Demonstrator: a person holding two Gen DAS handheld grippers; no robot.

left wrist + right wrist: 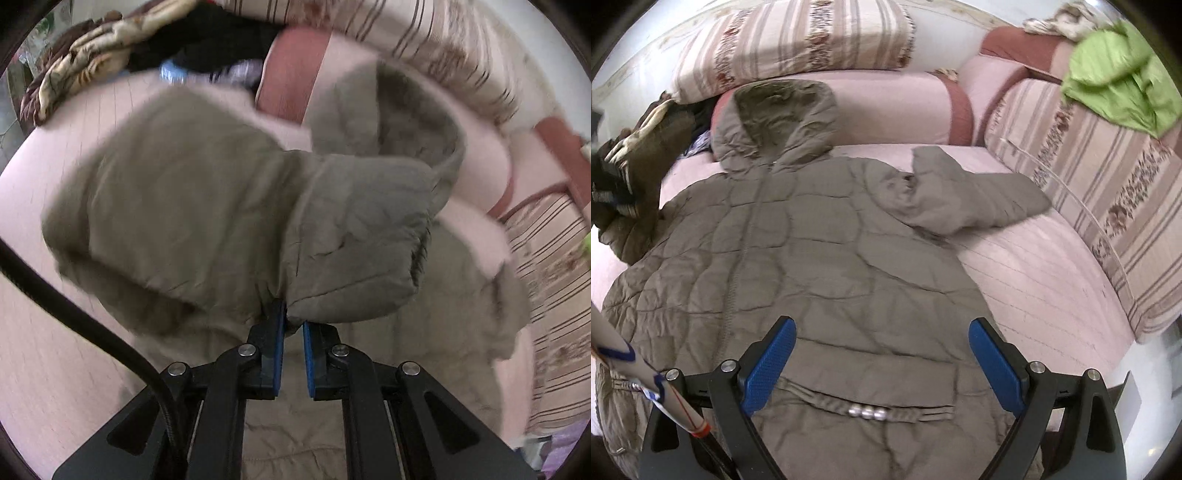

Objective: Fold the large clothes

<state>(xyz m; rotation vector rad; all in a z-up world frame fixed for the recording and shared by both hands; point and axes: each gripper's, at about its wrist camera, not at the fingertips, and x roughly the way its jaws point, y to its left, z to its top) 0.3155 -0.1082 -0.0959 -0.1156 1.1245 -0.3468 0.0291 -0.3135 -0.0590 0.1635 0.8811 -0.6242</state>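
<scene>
An olive-grey quilted hooded jacket (812, 251) lies front up on a pink couch seat (1034, 266), hood (775, 118) against the back cushion, one sleeve (967, 199) bent out to the right. My left gripper (293, 314) is shut on the jacket's other sleeve (229, 221), pinched at its edge and lifted above the jacket body; the cuff end (362, 251) hangs to the right. My right gripper (882, 339) is open and empty, hovering over the jacket's lower front near a pocket with metal snaps (868, 411).
Striped floral cushions (798, 48) line the back and the right side (1108, 206). A lime green garment (1119, 88) lies on the right armrest. A pile of brown and dark clothes (624, 177) sits at the left, also in the left wrist view (110, 55).
</scene>
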